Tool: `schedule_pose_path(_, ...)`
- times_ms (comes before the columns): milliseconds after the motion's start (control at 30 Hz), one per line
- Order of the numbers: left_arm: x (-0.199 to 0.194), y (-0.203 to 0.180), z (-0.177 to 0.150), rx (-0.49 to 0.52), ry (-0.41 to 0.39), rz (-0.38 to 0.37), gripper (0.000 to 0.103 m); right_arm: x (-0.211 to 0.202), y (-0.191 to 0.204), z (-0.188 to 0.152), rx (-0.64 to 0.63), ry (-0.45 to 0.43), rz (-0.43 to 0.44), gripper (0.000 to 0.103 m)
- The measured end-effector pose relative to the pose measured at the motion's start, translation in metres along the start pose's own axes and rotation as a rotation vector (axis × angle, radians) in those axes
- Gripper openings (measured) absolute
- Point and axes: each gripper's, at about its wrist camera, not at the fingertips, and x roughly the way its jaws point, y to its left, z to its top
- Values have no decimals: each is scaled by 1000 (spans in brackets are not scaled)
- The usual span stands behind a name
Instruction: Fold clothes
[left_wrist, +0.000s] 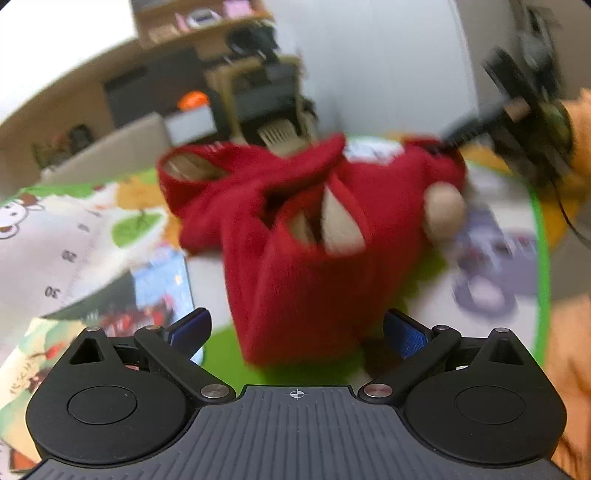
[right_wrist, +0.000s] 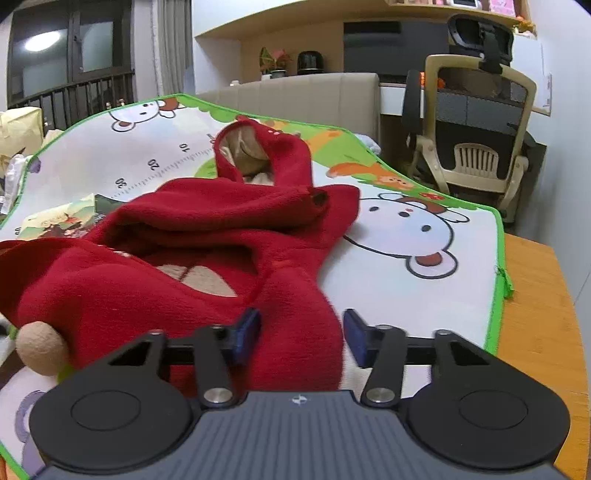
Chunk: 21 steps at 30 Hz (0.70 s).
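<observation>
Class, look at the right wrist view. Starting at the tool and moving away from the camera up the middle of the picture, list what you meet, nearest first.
Right tool → red fleece garment → its hood → cartoon play mat → beige padded headboard → potted plant.

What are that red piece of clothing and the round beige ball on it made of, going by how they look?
The red garment looks like soft fleece: matte and fuzzy, with thick rounded folds and a beige lining showing at its openings. The beige ball seems to be a felt or plush pom-pom, matte and slightly fuzzy, though its filling cannot be told.
</observation>
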Motion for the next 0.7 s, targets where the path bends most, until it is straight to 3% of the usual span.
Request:
schedule_pose_path(100, 9, 4, 12, -56, -80, 36, 102, -7, 3, 1, -19, -8, 11, 40)
schedule_pose_path(200, 21, 9, 17, -86, -84, 59, 98, -9, -3, 0, 6, -15, 33, 34)
schedule_pose_path(267, 28, 16, 23, -114, -61, 36, 58, -7, -9, 0, 35, -22, 57, 30)
schedule_pose_path(333, 32, 19, 28, -131, -31, 1, 37, -4, -12, 4, 25, -21, 73, 26)
schedule_pose_path(367, 33, 18, 32, -125, -27, 3, 32, -2, -14, 7, 13, -21, 81, 25)
schedule_pose_path(467, 38, 23, 54, -126, -16, 13, 23, 3, -23, 22, 21, -40, 110, 18)
schedule_pose_path(567, 44, 47, 96, -148, -63, 35, 22, -5, -28, 59, -4, -132, 120, 18)
schedule_pose_path(700, 80, 83, 139, -124, -130, 126, 22, 11, -38, 114, -98, -240, 95, 18)
